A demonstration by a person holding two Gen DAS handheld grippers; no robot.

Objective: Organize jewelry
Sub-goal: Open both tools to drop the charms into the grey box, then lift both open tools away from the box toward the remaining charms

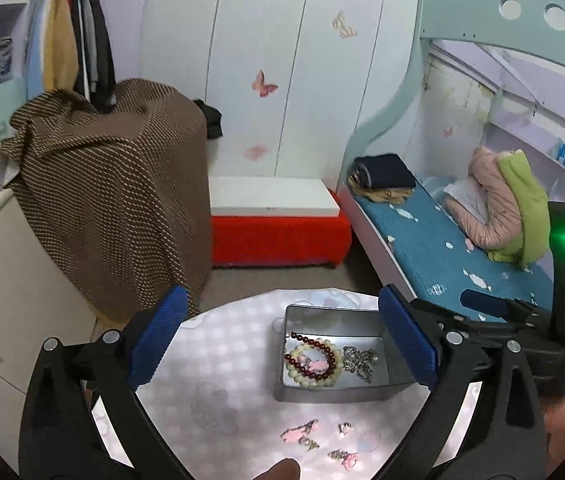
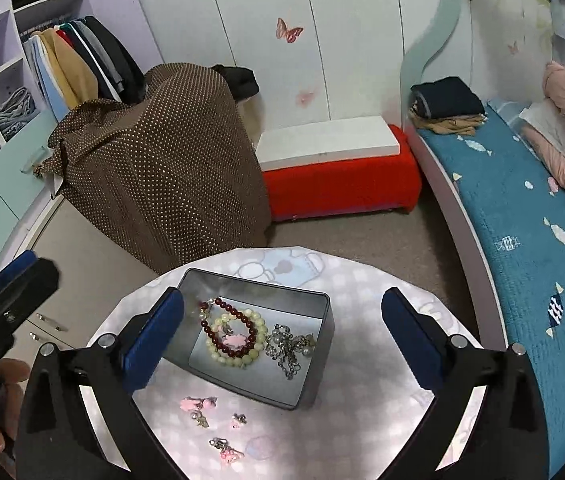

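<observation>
Tin (image 2: 310, 384) at frame centre: two bead bracelets (image 2: 234, 334), one silver chain (image 2: 288, 350).
Three pink charms (image 2: 198, 404) lie loose below it; its long axis runs upper left to lower right; left gripper (image 1: 282, 344) and right gripper (image 2: 282, 344) gape, holding nothing.

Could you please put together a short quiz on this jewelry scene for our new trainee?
1. True or false: the metal tin already holds the dark red bead bracelet.
2. Which piece lies beside the bracelets inside the tin? A) a silver chain B) a wristwatch C) a hair comb
3. Fill in: the small pink charms lie on the ____, in front of the tin.

Key:
1. True; it rests with a pale bead bracelet on the tin's floor.
2. A.
3. Table; both the left gripper and the right gripper are open and hold nothing.
</observation>
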